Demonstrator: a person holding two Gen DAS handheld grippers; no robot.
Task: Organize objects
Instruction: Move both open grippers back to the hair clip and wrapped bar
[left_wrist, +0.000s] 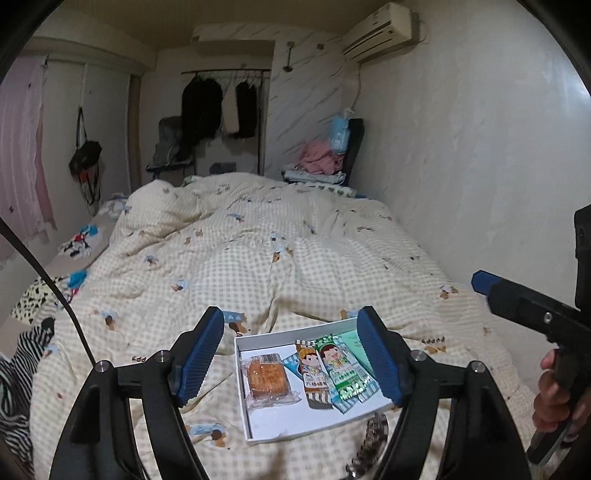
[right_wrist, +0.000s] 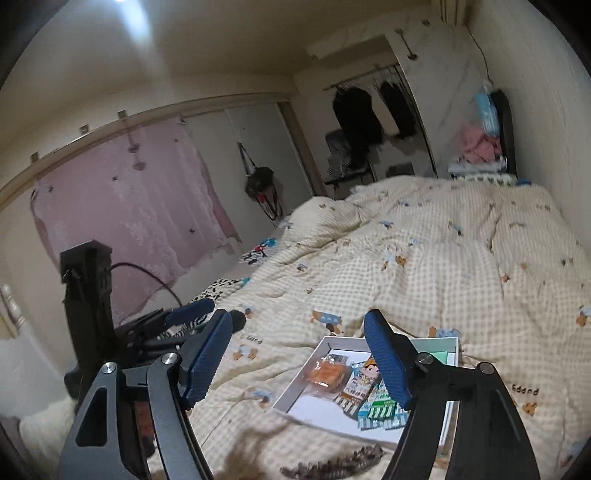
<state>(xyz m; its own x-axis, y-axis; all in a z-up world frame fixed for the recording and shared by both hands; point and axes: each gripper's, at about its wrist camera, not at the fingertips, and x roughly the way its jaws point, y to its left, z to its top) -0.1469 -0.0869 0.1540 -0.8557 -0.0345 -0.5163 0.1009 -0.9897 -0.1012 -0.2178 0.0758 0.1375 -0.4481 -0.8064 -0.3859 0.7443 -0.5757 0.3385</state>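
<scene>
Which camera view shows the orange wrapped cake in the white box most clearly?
The left wrist view: the orange wrapped cake lies sharp and unobstructed in the white box. In the right wrist view it is smaller and blurred.

A home bedroom. A bed under a rumpled cream checked quilt fills it. Dark clothes hang on a black rail, beneath a white wall air conditioner

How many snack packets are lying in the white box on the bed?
4 that I can tell: a clear-wrapped cake at the left of the white box, a blue packet beside it, then an orange cartoon packet and a green one. Others may be hidden underneath.
</scene>
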